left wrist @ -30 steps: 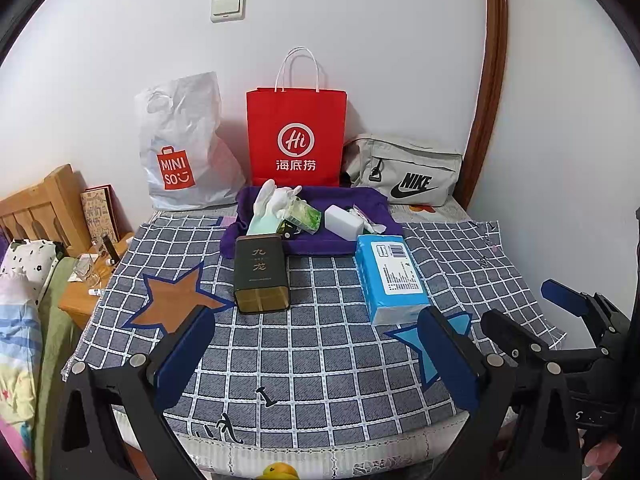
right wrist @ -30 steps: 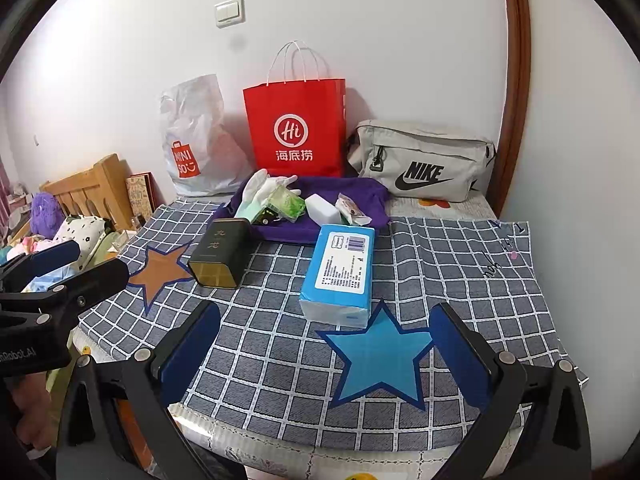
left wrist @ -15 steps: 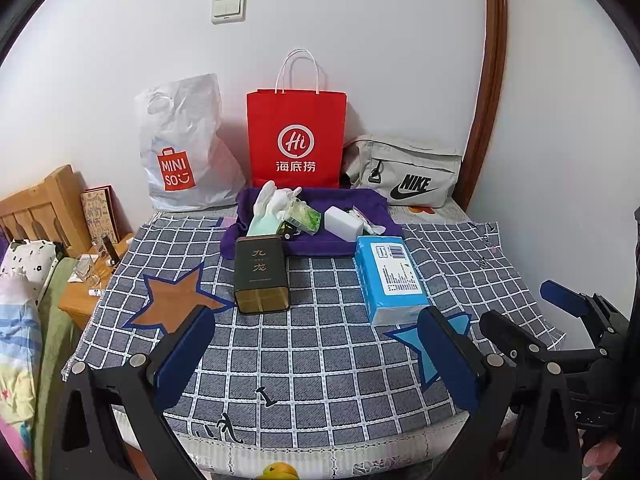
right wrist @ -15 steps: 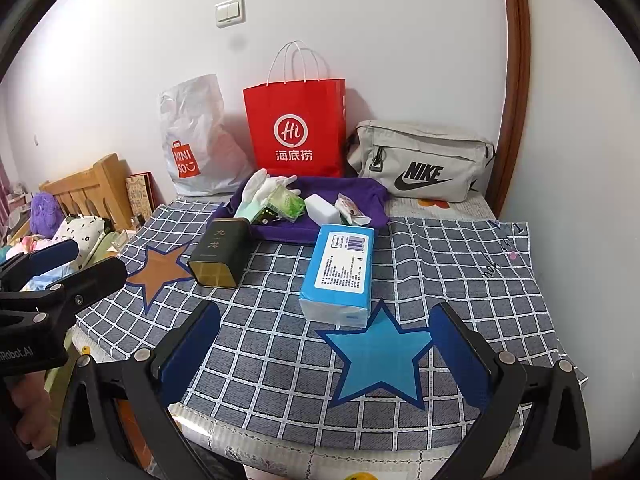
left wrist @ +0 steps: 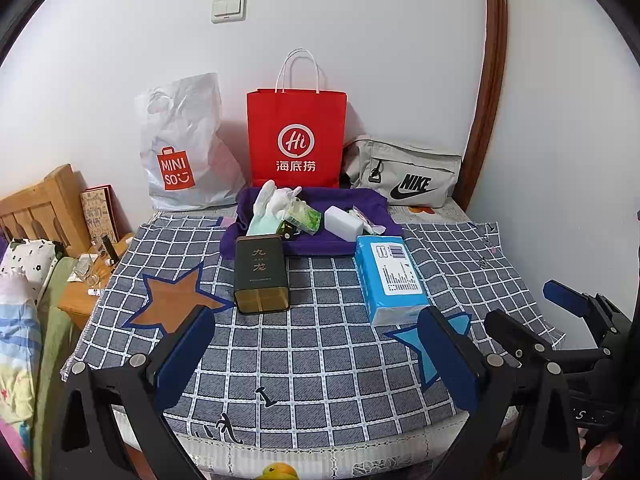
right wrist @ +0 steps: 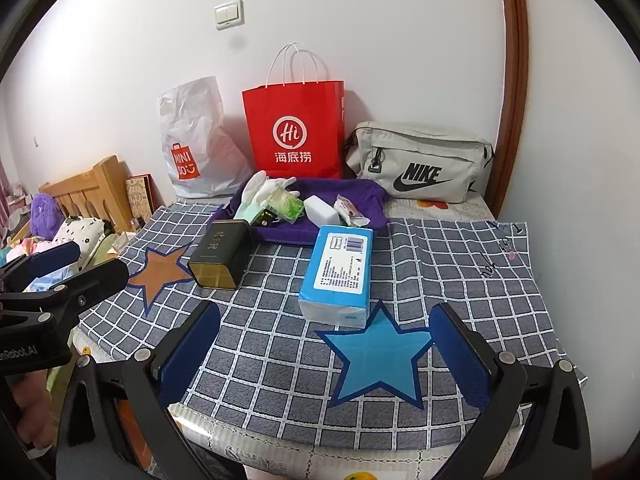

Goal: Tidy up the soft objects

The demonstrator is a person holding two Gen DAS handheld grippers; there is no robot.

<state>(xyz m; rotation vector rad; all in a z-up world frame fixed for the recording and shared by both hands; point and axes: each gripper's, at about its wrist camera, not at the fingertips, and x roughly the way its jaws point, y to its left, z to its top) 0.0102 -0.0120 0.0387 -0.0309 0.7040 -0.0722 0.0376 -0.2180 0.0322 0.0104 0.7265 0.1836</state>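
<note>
Near edge: both claws hover over the checked cloth (left wrist: 320,360) at the table's front; neither carries anything
Left gripper (left wrist: 316,356): jaws spread wide, released, level and pointing toward the far edge; nothing between the pads
Right gripper (right wrist: 320,354): also spread and empty, over the blue star (right wrist: 378,354) by the front right corner; held low and square-on, ready to close on whatever is picked
Hands: a bit of hand shows at the bottom corner of each view, gripping the other tool's handle; little more can be told
Middle of the table: blue tissue pack (right wrist: 340,272) lies flat, lengthwise toward the wall, just behind the blue star; dark tea tin (left wrist: 260,274) lies on its side to the left, beside the brown star (left wrist: 176,300)
Far middle: purple tray (left wrist: 360,200) holds the soft lot, a pale glove (left wrist: 268,208), green packet (left wrist: 306,218), white sponge (left wrist: 344,222); gathered there, I'd judge, as the sorting spot
Far edge: white plastic bag (left wrist: 184,144), red paper bag (left wrist: 296,136), grey pouch (left wrist: 404,172) stand against the wall
Stage: tissue pack outside the tray fits either sorting underway or a deliberate layout
</note>
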